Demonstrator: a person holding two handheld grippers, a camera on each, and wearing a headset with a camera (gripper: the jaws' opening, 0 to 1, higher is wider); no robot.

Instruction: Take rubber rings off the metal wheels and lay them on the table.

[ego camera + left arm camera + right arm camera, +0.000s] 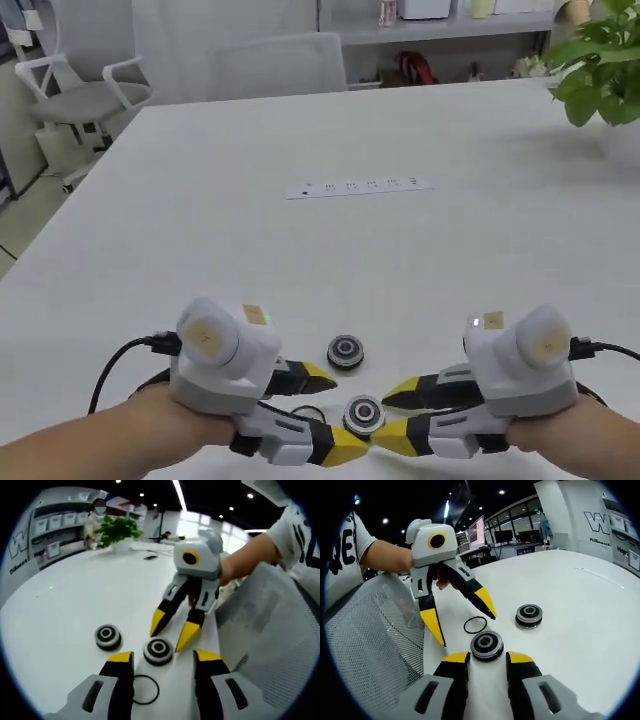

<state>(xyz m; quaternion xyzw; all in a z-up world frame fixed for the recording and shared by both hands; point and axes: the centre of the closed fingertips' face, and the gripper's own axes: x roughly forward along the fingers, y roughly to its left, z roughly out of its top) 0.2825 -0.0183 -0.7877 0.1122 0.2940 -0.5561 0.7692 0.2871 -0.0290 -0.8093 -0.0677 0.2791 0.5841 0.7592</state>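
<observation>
While one rubber ring [486,624] lies loose on table [300,250] just beside near wheel [362,413], L gripper [164,656] & R gripper [488,656] gape empty flanking it; near & far wheel [345,351] look dark-rimmed, prob. unstripped.

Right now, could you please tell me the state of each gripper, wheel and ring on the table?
Left gripper: open, holding nothing.
Right gripper: open, holding nothing.
Near wheel: flat on table, ungripped.
Far wheel: flat on table, untouched.
Rubber ring: off, lying loose on table.
</observation>
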